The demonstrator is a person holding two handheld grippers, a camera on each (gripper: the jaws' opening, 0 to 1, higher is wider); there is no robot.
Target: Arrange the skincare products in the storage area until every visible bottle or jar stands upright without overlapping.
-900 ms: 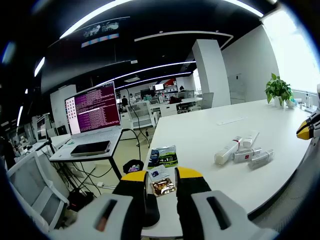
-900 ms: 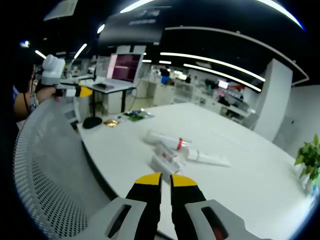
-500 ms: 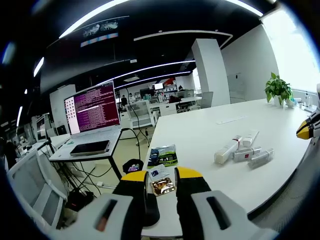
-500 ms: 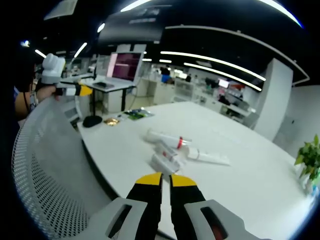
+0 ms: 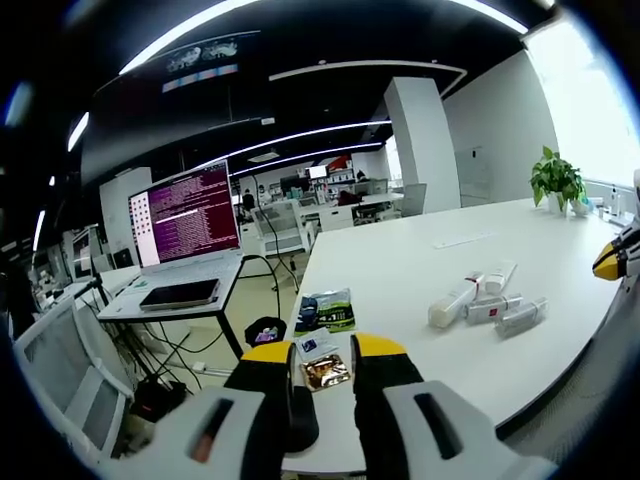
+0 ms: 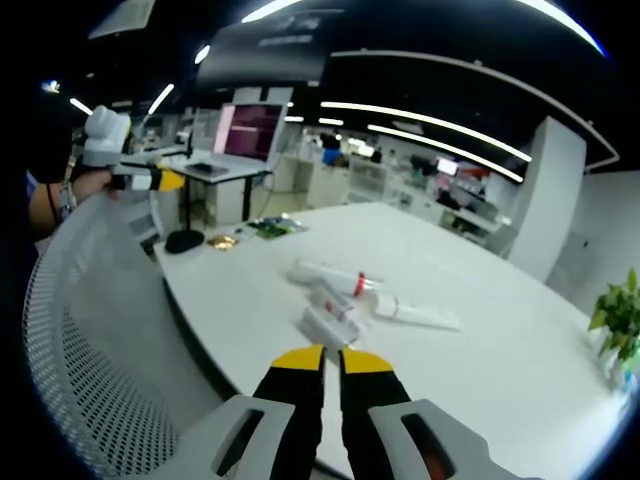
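Tubes (image 5: 487, 299) lie flat in a small cluster on the white table (image 5: 400, 270), right of centre in the left gripper view and at centre in the right gripper view, some touching; none stands upright yet. Your left gripper (image 5: 322, 358) hangs low over the table's near corner, jaws slightly apart and empty, well apart from the tubes, with a foil packet (image 5: 326, 372) between its tips. Your right gripper (image 6: 320, 362) sits near the cluster, jaws nearly closed, holding nothing. A pinch on a rounded tube could squirt it sideways into its neighbours. Narrow caps make poor bases, so a tube released off vertical will likely topple again.
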